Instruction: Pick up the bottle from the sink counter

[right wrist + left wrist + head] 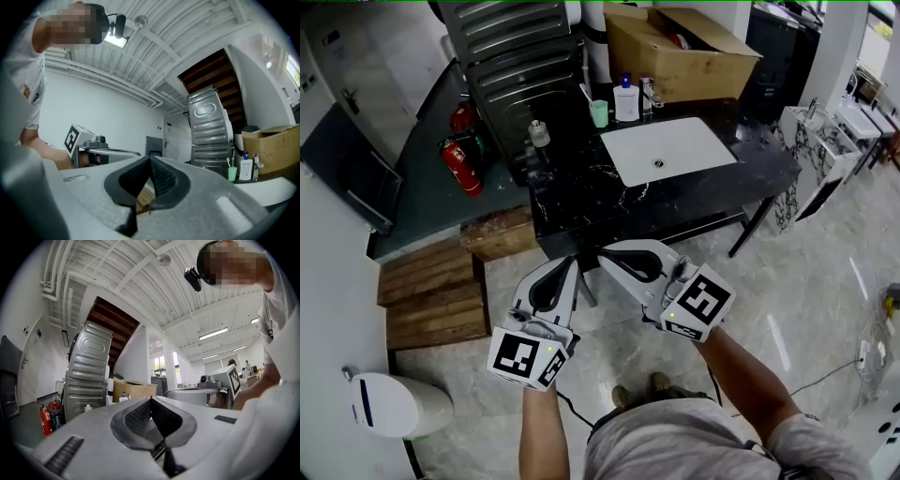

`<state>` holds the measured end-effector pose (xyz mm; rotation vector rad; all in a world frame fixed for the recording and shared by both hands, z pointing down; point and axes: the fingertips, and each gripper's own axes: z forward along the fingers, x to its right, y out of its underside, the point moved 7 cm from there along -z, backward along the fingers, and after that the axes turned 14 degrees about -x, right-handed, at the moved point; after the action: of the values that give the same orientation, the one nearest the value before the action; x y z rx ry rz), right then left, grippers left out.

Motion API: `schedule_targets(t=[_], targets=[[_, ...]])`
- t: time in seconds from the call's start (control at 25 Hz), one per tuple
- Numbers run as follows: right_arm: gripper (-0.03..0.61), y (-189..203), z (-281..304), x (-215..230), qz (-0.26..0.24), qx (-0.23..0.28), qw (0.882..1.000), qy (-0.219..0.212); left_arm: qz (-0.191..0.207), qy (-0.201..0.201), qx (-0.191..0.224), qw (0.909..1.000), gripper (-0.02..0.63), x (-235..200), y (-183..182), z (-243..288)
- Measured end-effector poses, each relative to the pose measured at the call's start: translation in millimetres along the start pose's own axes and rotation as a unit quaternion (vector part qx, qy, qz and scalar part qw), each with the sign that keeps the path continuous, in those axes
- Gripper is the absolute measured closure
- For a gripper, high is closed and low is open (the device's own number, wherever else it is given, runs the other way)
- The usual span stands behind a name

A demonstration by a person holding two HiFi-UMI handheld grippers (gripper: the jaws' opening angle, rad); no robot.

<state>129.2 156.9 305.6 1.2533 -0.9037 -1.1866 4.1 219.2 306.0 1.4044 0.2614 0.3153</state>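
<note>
A white pump bottle with a blue cap [626, 100] stands at the back of the black sink counter [581, 197], left of the faucet [649, 94]. It also shows small in the right gripper view, pump bottle [245, 168], and in the left gripper view, pump bottle [123, 398]. A smaller white bottle [540, 133] stands further left on the counter. My left gripper [570, 264] and right gripper [605, 258] hover side by side in front of the counter's near edge, well short of both bottles. Both are shut with nothing between the jaws.
A white sink basin [666, 150] is set into the counter, with a green cup [599, 113] behind it. An open cardboard box [680, 47] sits at the back. Red fire extinguishers [461, 164], wooden pallets [431, 291] and a white bin [394, 403] lie to the left.
</note>
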Motion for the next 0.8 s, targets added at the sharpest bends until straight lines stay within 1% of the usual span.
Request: schedule_targets(t=[0.36,0.64,0.8], targets=[[0.578,-4,33,-8,-0.005,-0.004,1.000,0.010,0.000,0.006,0.007,1.0000,0.612,-36,5,-14],[0.578,-7,47,-18,-0.010,-0.012,1.000,0.023,-0.001,0.014,0.010,0.9999,0.612,-55,9,-25],[0.578,-5,54,-16,-0.010,-0.019,0.999,0.024,-0.005,0.015,0.011,0.9998,0.612,-65,10,-25]])
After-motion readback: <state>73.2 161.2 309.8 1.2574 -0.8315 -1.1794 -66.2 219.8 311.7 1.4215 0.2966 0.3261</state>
